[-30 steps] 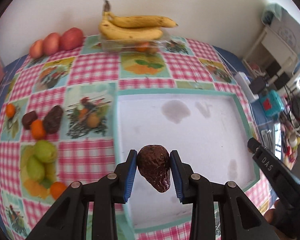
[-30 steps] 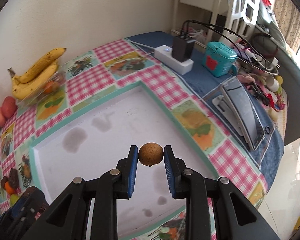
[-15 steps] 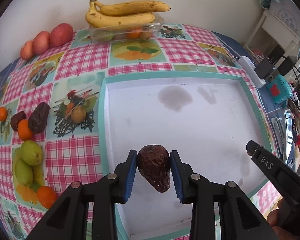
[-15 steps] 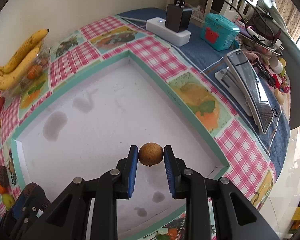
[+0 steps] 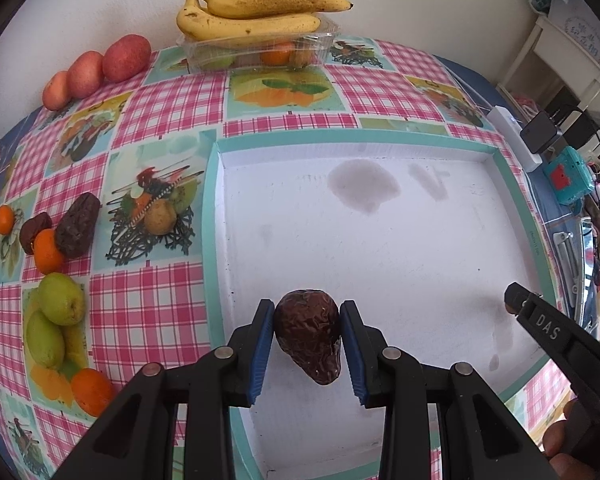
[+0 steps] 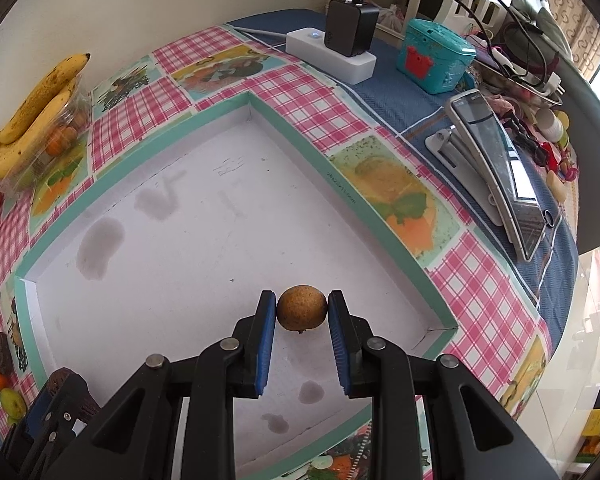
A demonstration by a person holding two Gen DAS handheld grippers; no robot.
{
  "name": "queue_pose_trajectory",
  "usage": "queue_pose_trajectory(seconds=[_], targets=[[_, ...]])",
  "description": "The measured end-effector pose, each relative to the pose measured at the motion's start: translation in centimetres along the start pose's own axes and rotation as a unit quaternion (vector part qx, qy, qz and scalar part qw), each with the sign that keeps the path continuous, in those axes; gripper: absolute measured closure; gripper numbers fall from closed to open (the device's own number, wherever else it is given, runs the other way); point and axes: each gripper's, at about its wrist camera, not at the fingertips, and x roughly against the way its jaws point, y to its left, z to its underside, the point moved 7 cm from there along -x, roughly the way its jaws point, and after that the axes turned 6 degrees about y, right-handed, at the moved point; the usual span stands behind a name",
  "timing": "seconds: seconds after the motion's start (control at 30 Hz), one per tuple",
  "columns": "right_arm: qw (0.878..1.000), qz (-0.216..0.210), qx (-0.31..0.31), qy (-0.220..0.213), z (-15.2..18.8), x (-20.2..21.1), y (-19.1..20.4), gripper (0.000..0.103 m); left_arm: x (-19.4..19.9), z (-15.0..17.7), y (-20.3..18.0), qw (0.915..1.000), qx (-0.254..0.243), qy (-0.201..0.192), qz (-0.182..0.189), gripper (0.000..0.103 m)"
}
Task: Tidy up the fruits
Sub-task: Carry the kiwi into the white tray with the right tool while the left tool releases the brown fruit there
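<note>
Jaws on avocado (image 5: pixel 307 334), narrow end down

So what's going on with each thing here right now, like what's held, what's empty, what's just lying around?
Left gripper: shut on the dark wrinkled fruit, over the tray.
Right gripper: shut on the small brown fruit.
White tray: holds no fruit, stained.
Clear box: fruit inside, bananas on top.
Green fruits: loose on the tablecloth.

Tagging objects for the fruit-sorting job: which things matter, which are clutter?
Job:
dark wrinkled avocado in left gripper
round brown fruit in right gripper
white teal-rimmed tray
yellow bananas

Clutter:
white power strip
teal plastic box
</note>
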Motion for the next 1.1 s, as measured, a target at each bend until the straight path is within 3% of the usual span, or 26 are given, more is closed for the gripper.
queue_pose_trajectory(seconds=[0.67,0.7,0.73,0.8,0.83,0.93,1.1], targets=[[1.000,0.004,-0.014,-0.007,-0.1,0.6,-0.7,0.073,0.7,-0.3,0.2,0.9999,0.011,-0.005,0.005,0.065],[1.000,0.004,-0.015,-0.010,-0.2,0.8,-0.7,0.070,0.9,-0.4,0.2,0.9999,0.012,-0.008,0.007,0.060],[1.000,0.003,-0.017,-0.012,-0.3,0.9,-0.8,0.062,1.1,-0.5,0.2,0.9998,0.014,-0.010,0.007,0.047],[1.000,0.000,-0.019,-0.014,-0.4,1.1,-0.9,0.058,1.6,-0.5,0.4,0.9997,0.017,-0.013,0.009,0.038],[1.000,-0.003,-0.020,-0.014,-0.4,1.1,-0.9,0.057,1.8,-0.6,0.5,0.9997,0.019,-0.015,0.006,0.038],[1.000,-0.011,-0.020,-0.014,-0.5,1.1,-0.8,0.033,2.2,-0.8,1.0,0.9994,0.026,-0.020,-0.002,0.028],[1.000,-0.023,0.000,-0.018,-0.6,1.3,0.2,0.027,3.0,-1.1,3.7,0.9969,0.071,-0.028,-0.022,0.016]])
